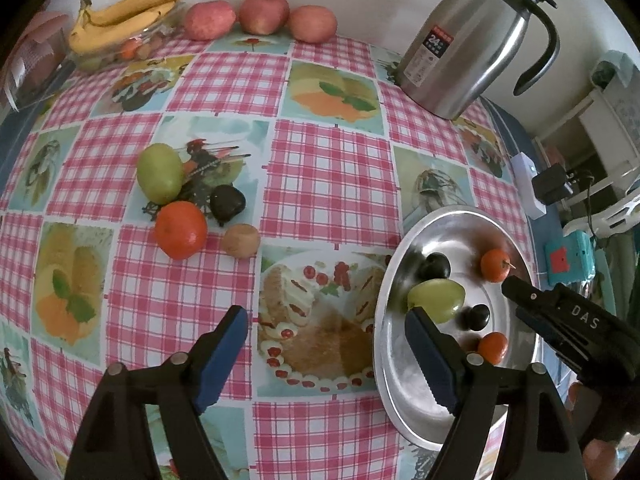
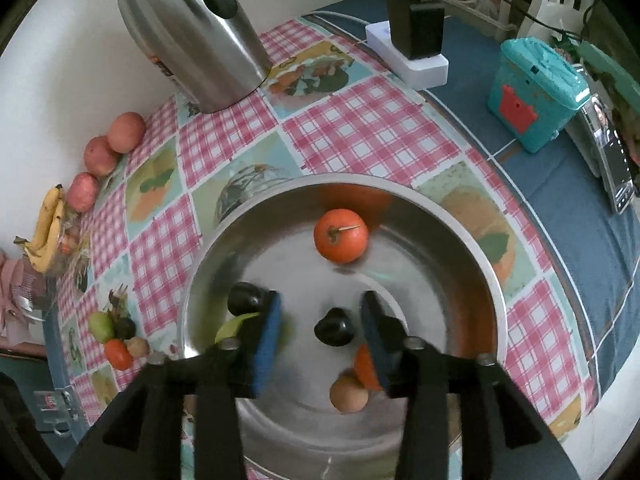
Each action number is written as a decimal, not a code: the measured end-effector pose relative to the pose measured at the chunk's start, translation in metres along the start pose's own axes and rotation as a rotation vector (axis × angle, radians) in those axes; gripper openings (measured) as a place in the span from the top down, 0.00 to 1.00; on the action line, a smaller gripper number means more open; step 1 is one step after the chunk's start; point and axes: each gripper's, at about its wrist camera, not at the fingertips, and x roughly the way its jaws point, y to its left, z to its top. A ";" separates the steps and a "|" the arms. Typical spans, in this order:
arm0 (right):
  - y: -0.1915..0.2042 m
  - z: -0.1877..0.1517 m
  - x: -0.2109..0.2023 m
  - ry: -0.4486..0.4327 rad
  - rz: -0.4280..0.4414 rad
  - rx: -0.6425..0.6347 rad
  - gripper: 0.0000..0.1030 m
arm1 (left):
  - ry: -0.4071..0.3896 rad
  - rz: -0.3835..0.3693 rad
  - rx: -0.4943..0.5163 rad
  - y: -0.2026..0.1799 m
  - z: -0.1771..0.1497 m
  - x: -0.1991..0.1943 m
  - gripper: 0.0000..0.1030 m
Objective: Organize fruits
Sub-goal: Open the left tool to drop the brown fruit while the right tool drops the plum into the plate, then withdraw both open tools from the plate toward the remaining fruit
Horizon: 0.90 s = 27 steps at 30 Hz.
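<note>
Left tool (image 1: 326, 344) is hovering over the desk (image 1: 328, 168) with its blue pads spread wide, nothing between them. Its right finger is overlapping the rim of the steel bowl (image 1: 386, 312) in the left wrist view.

Right tool (image 2: 320, 336) is hanging over the steel bowl (image 2: 460, 240), pads parted wide and gripping nothing. A dark plum (image 2: 334, 326) is lying between the pads, lower down on the bowl floor; contact cannot be told.

Inside the bowl, right wrist view: an orange fruit with a stem (image 2: 341, 235) sitting toward the far side, a second dark plum (image 2: 245, 298) and a green fruit (image 2: 232, 326) partly hidden behind the left pad, another orange fruit (image 2: 366, 368) touching a small tan fruit (image 2: 348, 394) near the front.

Still loose on the desk, left of the bowl and well apart from it: a green fruit (image 1: 160, 173), a tangerine (image 1: 181, 230), a dark fruit (image 1: 227, 202) and a brown kiwi-like fruit (image 1: 241, 241), all clustered close together.

Along the far wall: three red apples (image 1: 264, 12), a banana bunch (image 1: 124, 12) resting on a clear dish. A steel thermos jug (image 1: 476, 40) is standing upright at the far right of the checked cloth.
</note>
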 end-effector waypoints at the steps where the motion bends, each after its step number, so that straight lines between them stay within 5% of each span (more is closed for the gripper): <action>1: 0.000 0.000 0.000 0.001 0.001 0.002 0.56 | 0.000 0.001 -0.005 0.001 0.000 0.000 0.19; 5: -0.002 0.001 0.000 -0.001 0.009 0.013 0.39 | -0.009 0.011 -0.031 0.009 0.002 -0.002 0.11; 9: 0.000 0.000 -0.001 -0.005 0.016 0.010 0.35 | -0.038 0.038 -0.059 0.018 0.004 -0.005 0.01; 12: 0.004 0.000 -0.003 -0.017 0.026 -0.002 0.19 | -0.064 0.068 -0.071 0.024 0.006 -0.008 0.00; 27: 0.045 -0.009 -0.011 -0.087 0.088 -0.124 0.18 | -0.169 0.205 -0.051 0.047 0.017 -0.029 0.00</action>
